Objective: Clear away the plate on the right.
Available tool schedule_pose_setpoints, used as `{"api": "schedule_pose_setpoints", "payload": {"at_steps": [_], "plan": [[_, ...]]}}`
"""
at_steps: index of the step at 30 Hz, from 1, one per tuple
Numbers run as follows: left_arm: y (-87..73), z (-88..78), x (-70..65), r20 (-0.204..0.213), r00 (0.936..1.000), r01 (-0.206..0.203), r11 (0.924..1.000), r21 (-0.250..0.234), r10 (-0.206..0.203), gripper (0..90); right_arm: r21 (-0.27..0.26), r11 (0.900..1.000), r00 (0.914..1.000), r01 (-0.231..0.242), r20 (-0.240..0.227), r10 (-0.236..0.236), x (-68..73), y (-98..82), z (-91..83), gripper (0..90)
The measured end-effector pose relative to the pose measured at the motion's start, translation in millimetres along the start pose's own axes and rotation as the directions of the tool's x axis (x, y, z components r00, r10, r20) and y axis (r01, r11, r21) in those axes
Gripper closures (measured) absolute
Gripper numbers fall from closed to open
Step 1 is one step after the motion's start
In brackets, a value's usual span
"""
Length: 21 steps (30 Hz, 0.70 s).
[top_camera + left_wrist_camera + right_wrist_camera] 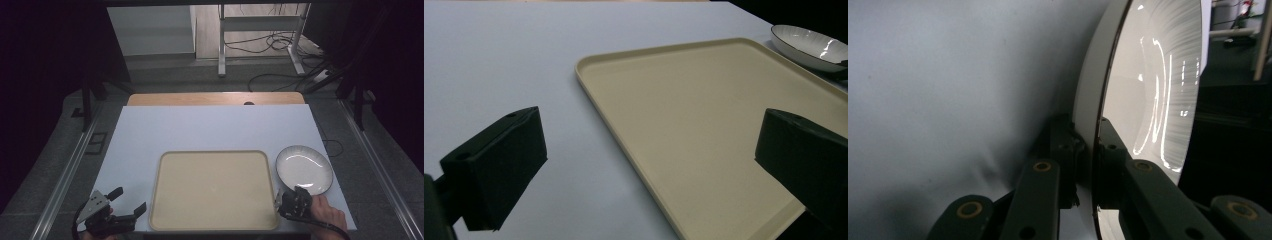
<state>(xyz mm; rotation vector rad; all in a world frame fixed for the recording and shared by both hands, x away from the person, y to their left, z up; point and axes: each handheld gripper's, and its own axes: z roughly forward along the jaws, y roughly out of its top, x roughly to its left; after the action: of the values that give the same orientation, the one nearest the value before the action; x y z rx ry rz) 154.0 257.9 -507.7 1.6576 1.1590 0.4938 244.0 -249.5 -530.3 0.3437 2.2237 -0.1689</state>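
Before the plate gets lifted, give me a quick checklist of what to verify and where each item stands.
1. Right gripper closed on the plate: ok, its jaws clamp the near rim, one on each side.
2. Grip depth: cannot tell, the hold is at the very edge of the rim.
3. Plate empty: ok, nothing lies in it.
4. Tray free to receive it: ok, its surface is bare.
5. Left gripper out of the way: ok, it is open, holds nothing and sits at the tray's left near corner.
6. Path from plate to tray: ok, nothing stands between them on the white table.
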Motion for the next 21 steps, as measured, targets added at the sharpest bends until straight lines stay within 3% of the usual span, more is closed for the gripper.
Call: {"api": "schedule_pose_setpoints", "payload": {"at_steps": [5,12,21], "plan": [[0.0,0.0,0.0,0.000,1.0000,0.002,1.0000,-0.002,-0.002,0.0,0.000,1.000,0.9993,0.006,0.038,-0.006,2.0,0.1,-1.8,81.5],[-0.1,-0.2,0.4,0.002,1.0000,0.004,1.0000,-0.004,-0.004,0.0,-0.015,1.000,0.9985,-0.020,0.051,0.021,-2.3,-1.4,-6.7,80.4],[-0.1,-0.2,0.4,0.001,1.0000,0.005,1.0000,-0.005,-0.005,0.0,-0.070,0.998,0.9928,0.001,0.119,0.008,-1.5,0.8,-17.7,79.9]]}}
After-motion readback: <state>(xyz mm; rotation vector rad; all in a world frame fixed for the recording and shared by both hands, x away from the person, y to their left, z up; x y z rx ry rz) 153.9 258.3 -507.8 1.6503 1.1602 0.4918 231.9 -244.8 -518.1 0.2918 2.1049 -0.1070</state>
